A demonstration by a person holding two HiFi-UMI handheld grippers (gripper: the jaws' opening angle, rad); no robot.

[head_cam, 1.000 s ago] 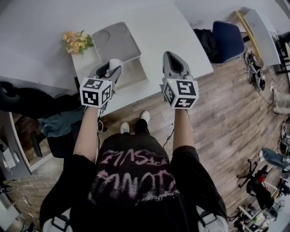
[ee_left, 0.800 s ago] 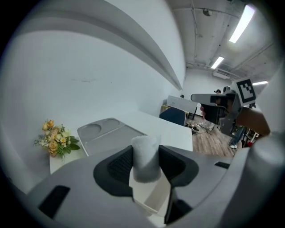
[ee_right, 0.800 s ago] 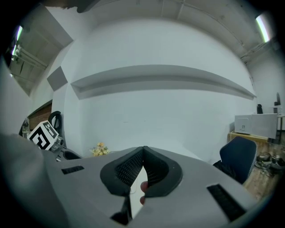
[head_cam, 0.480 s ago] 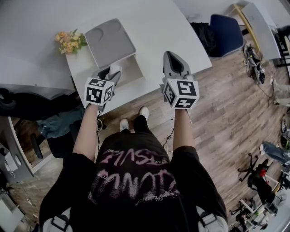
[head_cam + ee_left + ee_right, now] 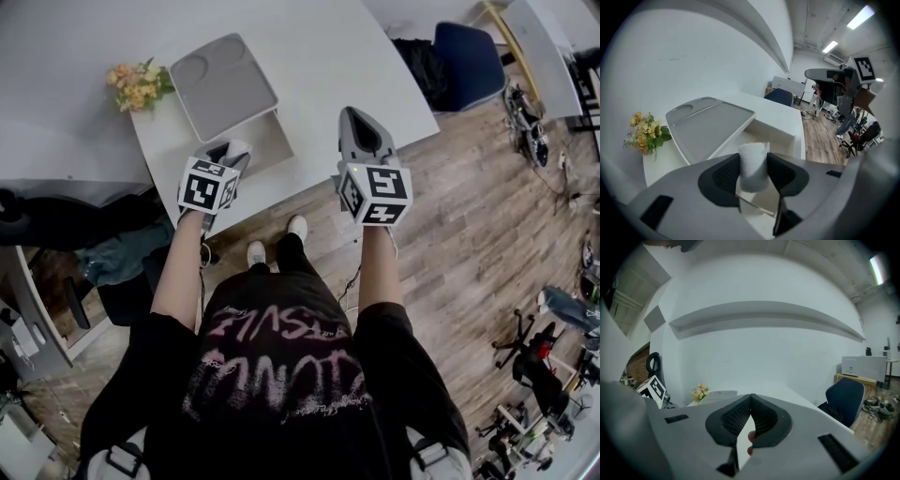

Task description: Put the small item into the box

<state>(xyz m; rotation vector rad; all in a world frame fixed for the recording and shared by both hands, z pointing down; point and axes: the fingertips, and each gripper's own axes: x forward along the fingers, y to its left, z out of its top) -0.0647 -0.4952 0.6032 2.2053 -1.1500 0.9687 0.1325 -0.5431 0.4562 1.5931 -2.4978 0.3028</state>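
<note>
Since likely soft and light, pinch the small white roll (image 5: 753, 157) gently at its middle, as squeezed in left gripper (image 5: 753, 165) near box (image 5: 776, 131); right gripper (image 5: 750, 411) closed, empty.

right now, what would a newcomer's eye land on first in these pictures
First, the left claw pinching a small white roll at the near edge of the open white box, whose grey lid stands open behind it. After that, the yellow-orange flowers on the table left of the lid, and the right claw, shut on nothing, to the box's right.
</note>
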